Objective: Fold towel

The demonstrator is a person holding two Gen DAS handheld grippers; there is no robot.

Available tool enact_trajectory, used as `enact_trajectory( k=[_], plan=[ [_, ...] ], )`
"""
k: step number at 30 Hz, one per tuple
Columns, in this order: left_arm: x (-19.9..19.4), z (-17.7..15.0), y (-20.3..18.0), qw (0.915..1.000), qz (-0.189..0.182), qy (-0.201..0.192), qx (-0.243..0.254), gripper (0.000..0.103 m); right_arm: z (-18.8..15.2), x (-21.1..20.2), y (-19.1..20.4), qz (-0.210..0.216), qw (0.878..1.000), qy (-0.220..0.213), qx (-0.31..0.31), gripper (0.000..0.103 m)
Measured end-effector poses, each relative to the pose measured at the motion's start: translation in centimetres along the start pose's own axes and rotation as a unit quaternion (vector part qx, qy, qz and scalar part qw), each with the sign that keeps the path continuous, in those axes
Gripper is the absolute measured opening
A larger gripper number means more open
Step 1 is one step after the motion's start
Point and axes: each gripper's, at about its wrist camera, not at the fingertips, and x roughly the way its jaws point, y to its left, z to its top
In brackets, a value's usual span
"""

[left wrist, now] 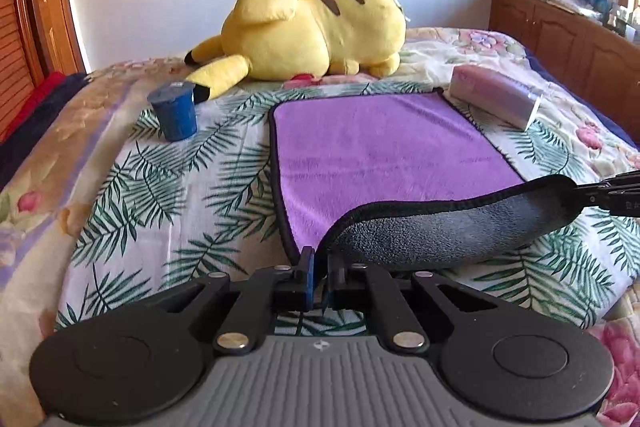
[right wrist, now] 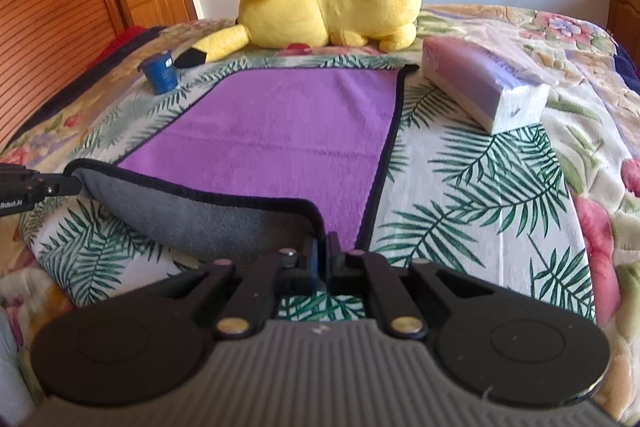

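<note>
Lighting: bright daylight, soft shadows. Distortion: strong fisheye bending, dark vignetted corners. Focus: right wrist view slightly softer; mild overexposure at edges.

We've got the towel lying flat in the middle of the bed, with its near edge lifted off the cover. Our left gripper pinches the near left corner, our right gripper the near right one, so the edge sags between them. A cup stands left of the far end, a tissue pack lies right of it, and a plush toy sprawls behind all three.
</note>
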Motion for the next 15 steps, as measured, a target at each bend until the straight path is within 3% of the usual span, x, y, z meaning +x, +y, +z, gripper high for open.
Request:
enact_trajectory(
  k=[15],
  plan=[
    [-0.8, 1.0, -0.6, 0.9999, -0.003, -0.017, 0.002, 0.006, 1.2, -0.9, -0.1, 0.01, 0.999, -0.046, 0.003, 0.004]
  ],
)
